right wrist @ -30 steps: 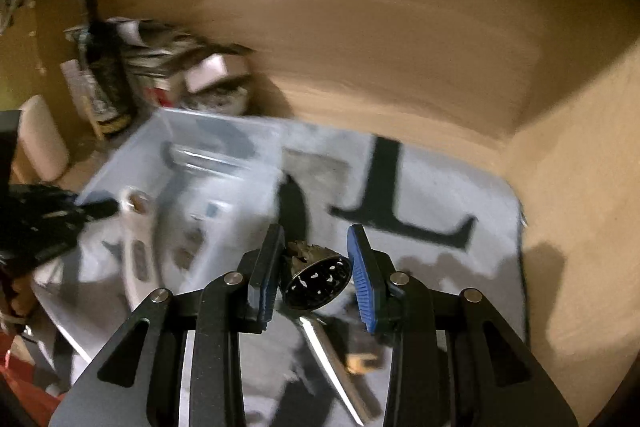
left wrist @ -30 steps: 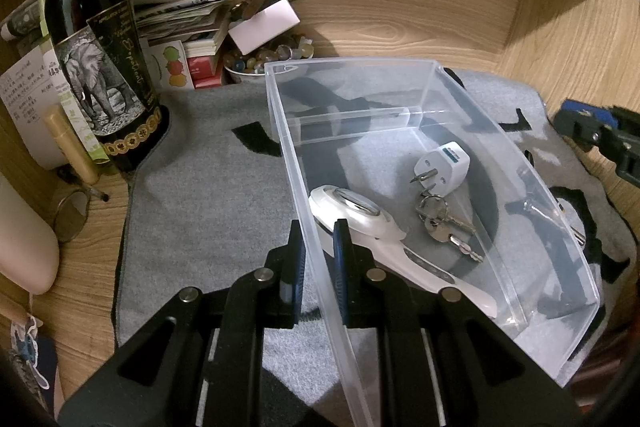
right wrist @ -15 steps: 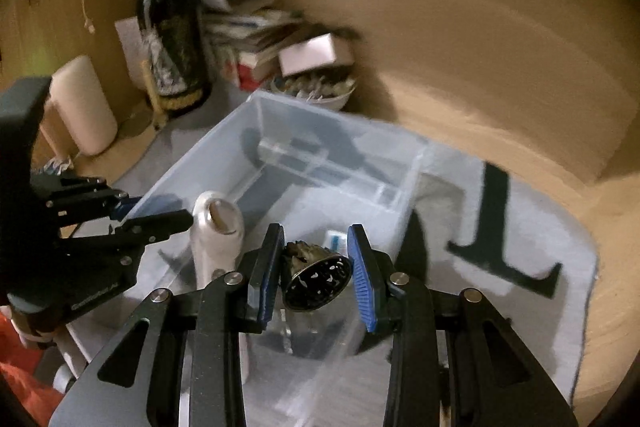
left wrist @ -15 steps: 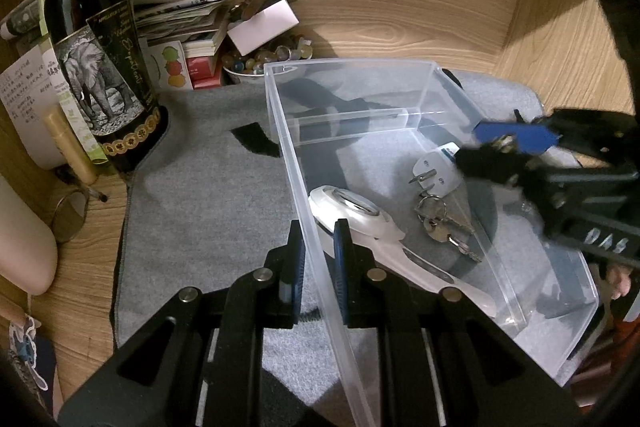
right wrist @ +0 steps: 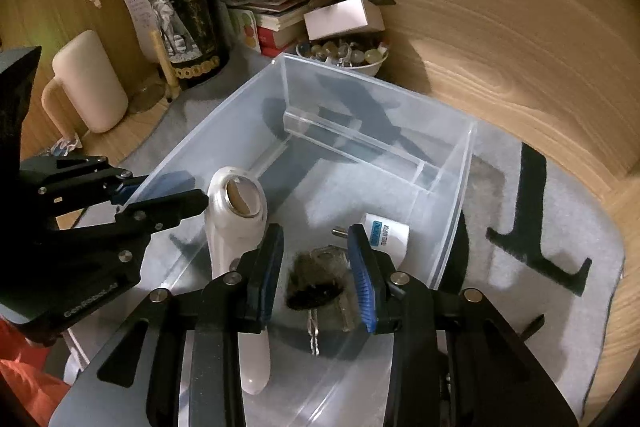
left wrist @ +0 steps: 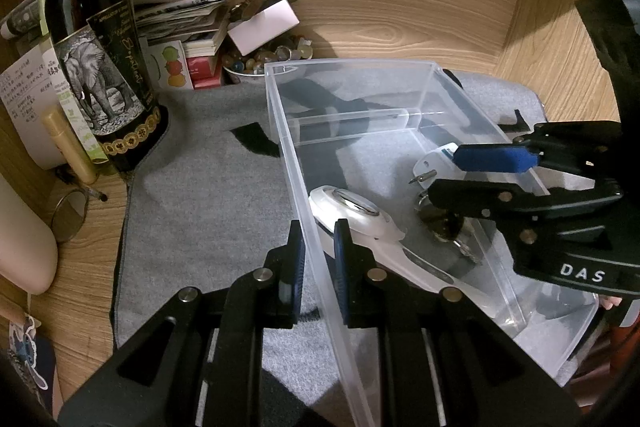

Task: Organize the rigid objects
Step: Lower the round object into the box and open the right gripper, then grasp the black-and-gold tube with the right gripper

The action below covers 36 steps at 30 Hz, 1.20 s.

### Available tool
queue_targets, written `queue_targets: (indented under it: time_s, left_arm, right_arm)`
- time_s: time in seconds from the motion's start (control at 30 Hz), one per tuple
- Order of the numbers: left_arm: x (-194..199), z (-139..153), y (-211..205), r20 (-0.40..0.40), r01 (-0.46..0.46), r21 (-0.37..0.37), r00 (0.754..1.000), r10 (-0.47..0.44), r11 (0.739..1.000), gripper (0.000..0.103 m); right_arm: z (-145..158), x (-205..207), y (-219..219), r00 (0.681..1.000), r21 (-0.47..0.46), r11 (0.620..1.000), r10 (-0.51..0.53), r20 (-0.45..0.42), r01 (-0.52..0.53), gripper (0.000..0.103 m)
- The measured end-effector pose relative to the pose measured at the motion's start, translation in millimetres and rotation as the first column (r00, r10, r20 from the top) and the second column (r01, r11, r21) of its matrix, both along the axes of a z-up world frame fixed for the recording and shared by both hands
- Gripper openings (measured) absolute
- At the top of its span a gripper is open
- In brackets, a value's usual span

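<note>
A clear plastic bin stands on a grey mat. Inside lie a white magnifier, a white plug adapter and keys. My left gripper is shut on the bin's left wall and also shows in the right wrist view. My right gripper is open inside the bin, over the keys. A dark round perforated object lies below it, between the fingers, blurred. The right gripper also shows in the left wrist view.
A wine bottle stands at the back left beside stacked papers and books. A bowl of small stones sits behind the bin. A cream mug stands left. Wooden walls enclose the back and right.
My right gripper moved over the bin and down into it, then opened; the dark round object it held now lies on the keys. My left gripper has kept its hold.
</note>
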<state>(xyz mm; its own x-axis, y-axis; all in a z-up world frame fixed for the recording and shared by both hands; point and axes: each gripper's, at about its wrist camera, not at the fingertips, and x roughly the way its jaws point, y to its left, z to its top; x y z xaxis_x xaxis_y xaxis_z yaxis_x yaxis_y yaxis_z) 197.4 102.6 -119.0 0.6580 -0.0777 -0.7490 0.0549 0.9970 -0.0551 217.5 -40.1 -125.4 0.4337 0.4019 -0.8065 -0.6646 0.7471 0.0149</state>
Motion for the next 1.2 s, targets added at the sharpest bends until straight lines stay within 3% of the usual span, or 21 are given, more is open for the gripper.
queue_targets:
  time_s: [0.33,0.73,0.93,1.2]
  left_arm:
    - [0,0,0,0.0,0.001,0.002,1.0,-0.001,1.0,0.014]
    - [0,0,0,0.0,0.0,0.003,1.0,0.0,1.0,0.014]
    - [0,0,0,-0.003,-0.002,0.006,1.0,0.002,1.0,0.014]
    - [0,-1,-3,-0.011,-0.001,0.02,1.0,0.001,1.0,0.014]
  right_arm:
    - [23,-9,-17,0.996,0.048,0.998,-0.047,0.077,0.043,0.047]
    - [50,-9,-98,0.952,0.085,0.964,-0.262,0.159,0.251,0.055]
    - [37,-6,-135,0.926,0.052,0.935,-0.354,0.13,0.35,0.056]
    - [-10,-3,-156,0.916,-0.021,0.916,-0.401,0.029,0.401,0.056]
